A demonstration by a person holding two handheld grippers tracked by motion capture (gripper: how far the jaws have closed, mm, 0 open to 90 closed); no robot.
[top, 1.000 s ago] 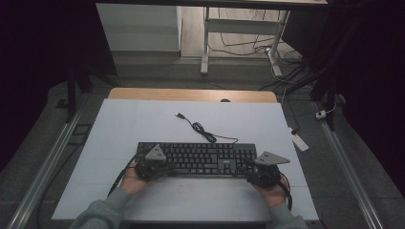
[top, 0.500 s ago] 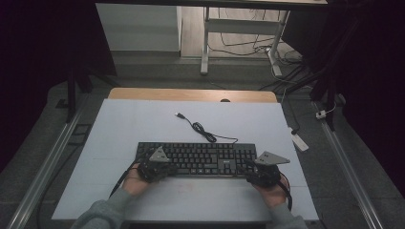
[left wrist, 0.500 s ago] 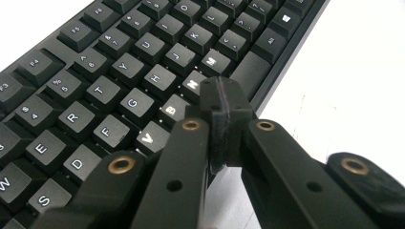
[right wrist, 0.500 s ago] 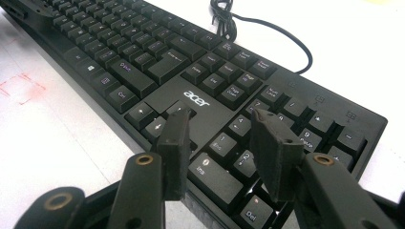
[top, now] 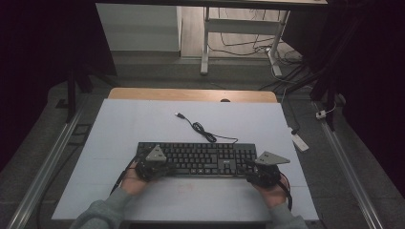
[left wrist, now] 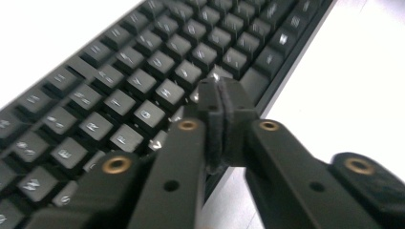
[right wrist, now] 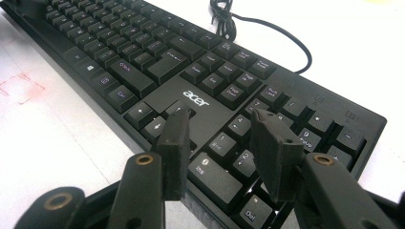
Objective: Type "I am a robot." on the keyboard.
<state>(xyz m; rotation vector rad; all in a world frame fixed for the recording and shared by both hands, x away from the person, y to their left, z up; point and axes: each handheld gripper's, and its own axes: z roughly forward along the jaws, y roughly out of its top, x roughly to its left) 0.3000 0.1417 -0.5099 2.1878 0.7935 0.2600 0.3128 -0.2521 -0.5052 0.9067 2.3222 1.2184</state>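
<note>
- White table top (top: 143,124) spreads out under a dark room.
- Black keyboard (top: 198,159) lies along its near half, cable (top: 200,129) curling away behind.
- Right gripper (right wrist: 222,136) hangs over the number pad, jaws partly apart with nothing between.
- Left gripper (left wrist: 220,102) sits at the keyboard's near left edge; its pads almost meet, having just parted slightly, gripping nothing.

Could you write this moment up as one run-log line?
left hand-held gripper: shut, over keyboard | right hand-held gripper: open above number pad | cable: loose behind
</note>
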